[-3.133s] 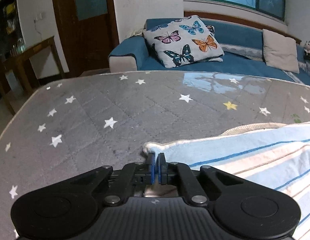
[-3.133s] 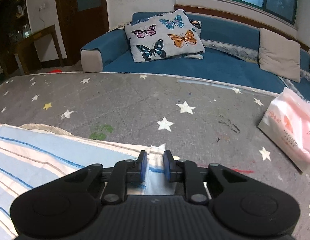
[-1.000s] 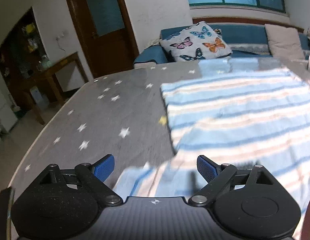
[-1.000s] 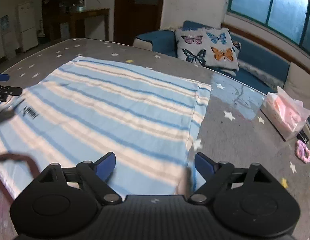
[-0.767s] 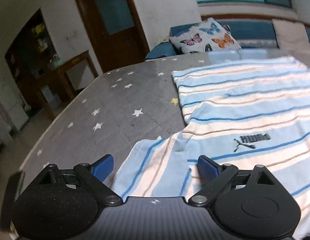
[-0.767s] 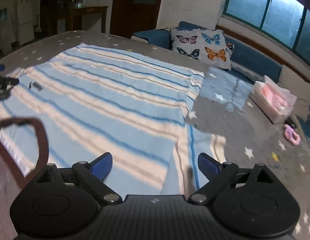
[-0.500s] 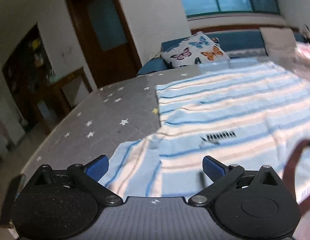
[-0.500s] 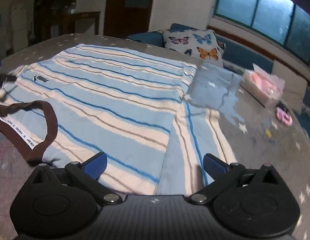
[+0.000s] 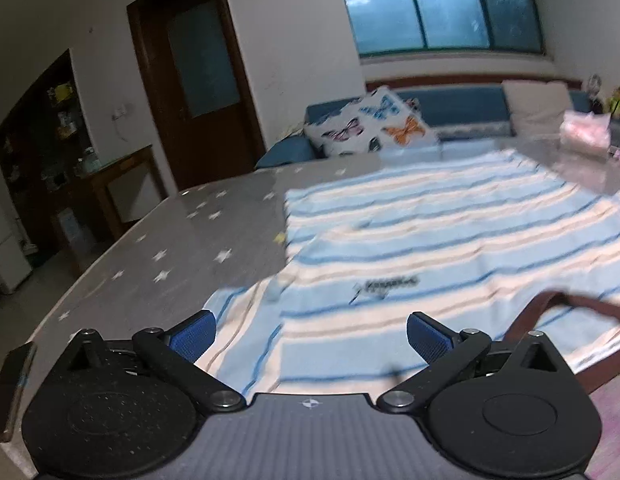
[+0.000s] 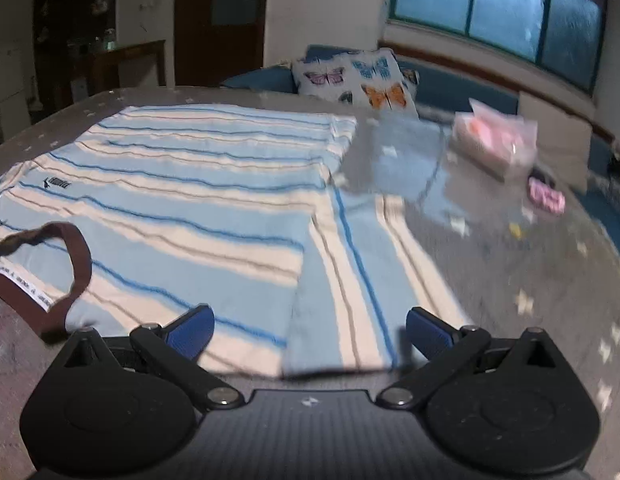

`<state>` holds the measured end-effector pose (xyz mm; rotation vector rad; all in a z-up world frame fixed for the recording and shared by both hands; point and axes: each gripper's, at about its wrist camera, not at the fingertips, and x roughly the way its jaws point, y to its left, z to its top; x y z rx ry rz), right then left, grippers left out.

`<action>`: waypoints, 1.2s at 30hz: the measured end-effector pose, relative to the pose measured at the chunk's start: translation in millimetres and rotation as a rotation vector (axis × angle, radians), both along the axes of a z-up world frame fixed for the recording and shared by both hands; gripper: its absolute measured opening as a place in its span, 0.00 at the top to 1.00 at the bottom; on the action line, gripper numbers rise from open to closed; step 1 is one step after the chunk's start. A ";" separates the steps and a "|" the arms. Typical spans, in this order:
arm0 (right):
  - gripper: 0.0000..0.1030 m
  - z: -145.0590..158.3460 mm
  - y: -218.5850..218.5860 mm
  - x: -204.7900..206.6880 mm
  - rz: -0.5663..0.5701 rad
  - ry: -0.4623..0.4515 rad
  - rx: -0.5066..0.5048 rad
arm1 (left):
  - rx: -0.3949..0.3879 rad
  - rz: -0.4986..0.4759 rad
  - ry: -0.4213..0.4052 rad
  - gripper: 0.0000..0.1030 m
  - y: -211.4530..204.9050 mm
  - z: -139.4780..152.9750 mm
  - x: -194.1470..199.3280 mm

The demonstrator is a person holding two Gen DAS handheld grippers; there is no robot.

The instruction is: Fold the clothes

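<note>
My left gripper (image 9: 310, 332) sits nearest in its view, jaws spread wide apart, nothing between them, pads clear of the cloth. My right gripper (image 10: 310, 330) is the same: jaws wide apart, nothing clamped.

Just past both grippers the shirt (image 9: 410, 248) lies spread flat on the desk (image 9: 182, 248), front up, light blue with cream and dark blue stripes. Its near edge runs right under my jaws. The left sleeve (image 9: 246, 320) sticks out flat below my left gripper; the right sleeve (image 10: 350, 280) lies flat ahead of my right gripper, stripes running away from me. The brown collar (image 10: 76, 256) loops up at the near hem between the two grippers, with a white label strip on its inside. A small dark logo (image 9: 390, 282) sits on the chest, text blurred.

Desk top is grey with white stars. Further right, well apart from the shirt, is a pink tissue pack (image 10: 494, 140), with a small pink thing (image 10: 546, 196) beside it, too blurred to name.

Beyond the desk: blue sofa (image 10: 450, 80) with a butterfly pillow (image 10: 358, 78), windows (image 9: 438, 4) above, dark wooden door (image 9: 194, 84) to the left.
</note>
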<state>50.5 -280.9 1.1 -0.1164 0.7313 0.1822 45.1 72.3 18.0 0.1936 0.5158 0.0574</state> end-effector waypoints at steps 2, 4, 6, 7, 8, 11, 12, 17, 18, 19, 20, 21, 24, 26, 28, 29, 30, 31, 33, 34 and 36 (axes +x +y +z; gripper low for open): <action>0.00 -0.2 -4.1 -1.3 -0.011 0.010 0.028 | -0.048 -0.022 -0.021 0.00 -2.9 8.5 1.5; 0.00 1.1 -6.6 -2.5 -0.016 0.003 0.045 | -0.102 -0.041 -0.037 0.00 -6.8 16.3 3.8; 0.00 2.3 -9.1 -3.7 -0.021 -0.005 0.061 | -0.149 -0.054 -0.045 0.00 -13.1 22.4 7.7; 0.00 1.8 -10.3 -3.9 -0.027 -0.005 0.069 | -0.164 -0.059 -0.047 0.00 -17.0 24.6 10.0; 0.00 -0.6 -11.5 -3.5 -0.038 0.002 0.078 | -0.169 -0.066 -0.048 0.00 -21.5 25.9 12.1; 0.00 -2.9 -9.1 -5.7 -0.035 -0.005 0.061 | -0.167 -0.082 -0.042 0.00 -37.7 28.6 17.1; 0.00 -2.7 -7.9 -6.3 -0.031 -0.005 0.055 | -0.166 -0.086 -0.038 0.00 -42.9 28.3 18.9; 0.00 -2.1 -9.1 -5.9 -0.036 -0.002 0.069 | -0.184 -0.114 -0.023 0.00 -62.6 26.3 25.0; 0.00 -2.8 -9.1 -5.7 -0.039 -0.004 0.066 | -0.188 -0.120 -0.020 0.00 -65.9 25.8 26.0; 0.00 -3.4 -8.8 -5.9 -0.041 -0.008 0.062 | -0.191 -0.128 -0.017 0.00 -68.9 25.5 27.6; 0.00 -3.8 -8.1 -6.3 -0.042 -0.012 0.058 | -0.191 -0.136 -0.016 0.00 -71.4 25.8 29.6; 0.00 -4.3 -7.4 -6.8 -0.043 -0.015 0.055 | -0.190 -0.143 -0.016 0.00 -73.8 26.1 30.7; 0.00 -4.7 -6.7 -7.0 -0.047 -0.017 0.054 | -0.188 -0.156 -0.022 0.00 -80.3 28.6 34.7; 0.00 -4.4 -6.1 -6.3 -0.047 -0.012 0.051 | -0.194 -0.162 -0.020 0.00 -83.6 28.7 37.5; 0.00 -4.1 -5.6 -5.6 -0.047 -0.008 0.049 | -0.191 -0.175 -0.006 0.00 -88.2 26.2 40.4; 0.00 -3.7 -5.7 -5.3 -0.051 -0.006 0.051 | -0.179 -0.185 0.004 0.00 -92.1 23.6 41.3; 0.00 -2.9 -5.6 -5.1 -0.055 -0.004 0.052 | -0.167 -0.194 0.014 0.00 -95.9 20.9 42.2; 0.00 -1.7 -5.4 -5.2 -0.058 -0.007 0.052 | -0.153 -0.201 0.026 0.00 -99.9 17.6 43.1; 0.00 2.4 -4.8 -6.5 -0.060 -0.035 0.053 | -0.121 -0.207 0.056 0.00 -107.9 8.7 45.0; 0.00 4.5 -4.5 -7.1 -0.061 -0.049 0.053 | -0.109 -0.210 0.070 0.00 -111.0 4.3 45.8; 0.00 6.0 -4.5 -6.0 -0.063 -0.058 0.048 | -0.097 -0.216 0.090 0.00 -113.9 -3.8 47.0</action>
